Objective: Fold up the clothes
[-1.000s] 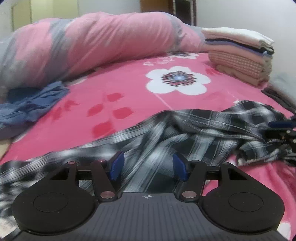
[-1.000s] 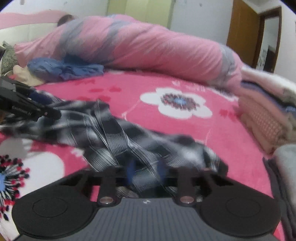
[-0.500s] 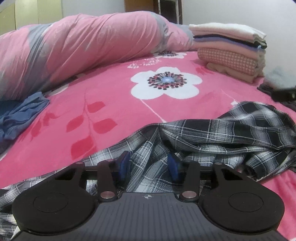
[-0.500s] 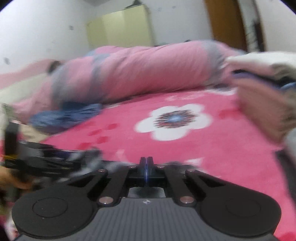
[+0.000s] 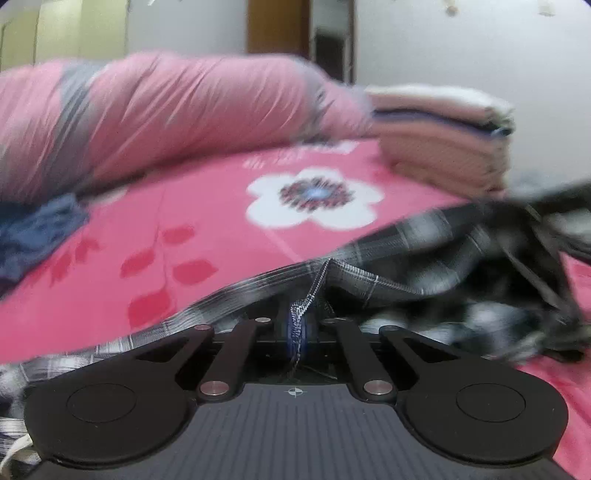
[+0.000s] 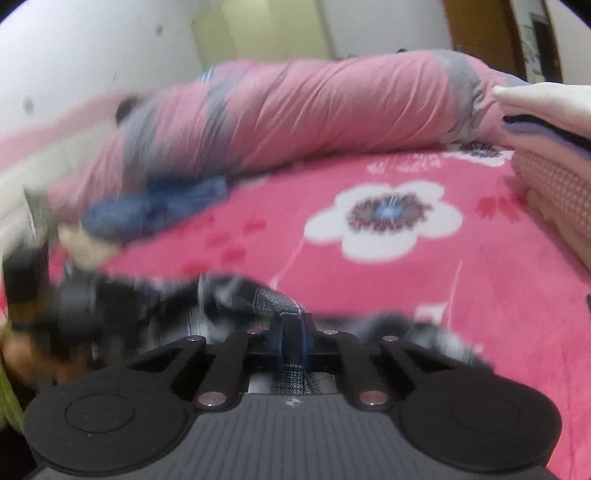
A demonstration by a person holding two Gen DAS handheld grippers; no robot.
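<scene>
Both grippers pinch the plaid shirt [image 5: 388,284] between their pads.

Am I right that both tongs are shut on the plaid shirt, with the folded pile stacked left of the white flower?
Not quite: the folded pile sits right of the white flower, per the left wrist view. Both the left tongs and right tongs do pinch the plaid shirt.

The shirt [image 5: 388,254] is thin woven plaid cloth, matt, with a frayed edge. The bed [image 5: 207,221] wears a soft, fleecy-looking pink cover. The duvet [image 5: 177,110] behind is smoother, crinkled fabric with a faint sheen. The stack [image 5: 443,147] looks knitted or textured cotton. Both gripper bodies are matt black plastic with shiny metal rivets; the door [image 5: 277,26] is wood.
</scene>
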